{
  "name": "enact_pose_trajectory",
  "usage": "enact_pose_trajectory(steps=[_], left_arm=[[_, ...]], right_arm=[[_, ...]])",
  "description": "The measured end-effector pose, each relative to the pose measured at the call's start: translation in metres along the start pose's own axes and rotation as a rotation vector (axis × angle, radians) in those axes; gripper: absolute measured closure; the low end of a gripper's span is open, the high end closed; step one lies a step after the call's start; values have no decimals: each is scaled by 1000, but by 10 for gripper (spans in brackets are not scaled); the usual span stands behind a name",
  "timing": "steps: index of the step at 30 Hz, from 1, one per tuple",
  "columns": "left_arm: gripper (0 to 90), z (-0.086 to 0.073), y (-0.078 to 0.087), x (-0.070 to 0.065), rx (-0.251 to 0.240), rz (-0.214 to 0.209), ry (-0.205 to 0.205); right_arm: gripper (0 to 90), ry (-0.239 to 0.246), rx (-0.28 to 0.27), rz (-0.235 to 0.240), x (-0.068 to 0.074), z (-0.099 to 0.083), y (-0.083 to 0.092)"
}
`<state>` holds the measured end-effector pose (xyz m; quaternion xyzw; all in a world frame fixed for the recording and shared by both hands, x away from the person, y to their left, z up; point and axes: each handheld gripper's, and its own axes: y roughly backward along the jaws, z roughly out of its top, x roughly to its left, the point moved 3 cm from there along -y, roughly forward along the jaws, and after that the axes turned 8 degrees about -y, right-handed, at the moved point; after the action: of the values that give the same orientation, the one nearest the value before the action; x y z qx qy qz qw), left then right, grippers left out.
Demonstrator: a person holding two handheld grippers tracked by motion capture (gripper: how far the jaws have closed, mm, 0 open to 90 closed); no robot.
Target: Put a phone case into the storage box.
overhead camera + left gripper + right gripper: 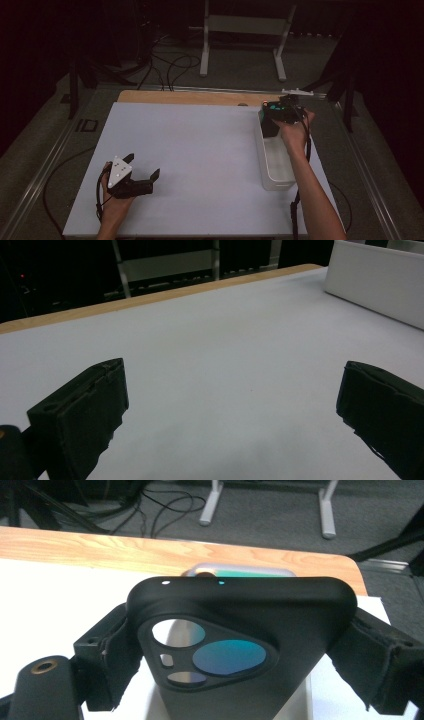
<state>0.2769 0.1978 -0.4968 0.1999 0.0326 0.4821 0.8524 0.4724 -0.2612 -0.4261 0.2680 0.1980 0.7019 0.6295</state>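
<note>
— Right tongs (235, 645) closed on a black phone case (240, 630); I can see a black pad pressing each long side of it, and the camera cutout faces my lens.

— Where is it over the table?

— Far right corner. From the high view the right tongs (280, 114) hold the phone case (272, 120) at the far end of the white bin (274, 170), just above its rim. The bin runs lengthwise away from me along the right edge of the table (190, 150).

— And the left?

— Left tongs (145, 172) are spread wide and hold nothing, resting low over the near left of the table, well apart from the bin. In the left gripper view the two pads (80, 415) frame bare white surface, with the bin (380, 285) off at upper right.

— So which hand does the work?

— The right one, I'd say; it's already there. The case stands upright, its long axis pointing down into the bin, so a straight drop looks like all that's needed.
</note>
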Motion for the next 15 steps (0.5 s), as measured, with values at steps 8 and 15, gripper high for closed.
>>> enact_pose_trajectory(steps=[8,15], left_arm=[[5,0,0,0,2,-1,-2],[5,0,0,-1,3,-1,0]], right_arm=[[129,-23,15,-28,-5,-4,-12],[125,7,23,-15,-2,-4,-19]])
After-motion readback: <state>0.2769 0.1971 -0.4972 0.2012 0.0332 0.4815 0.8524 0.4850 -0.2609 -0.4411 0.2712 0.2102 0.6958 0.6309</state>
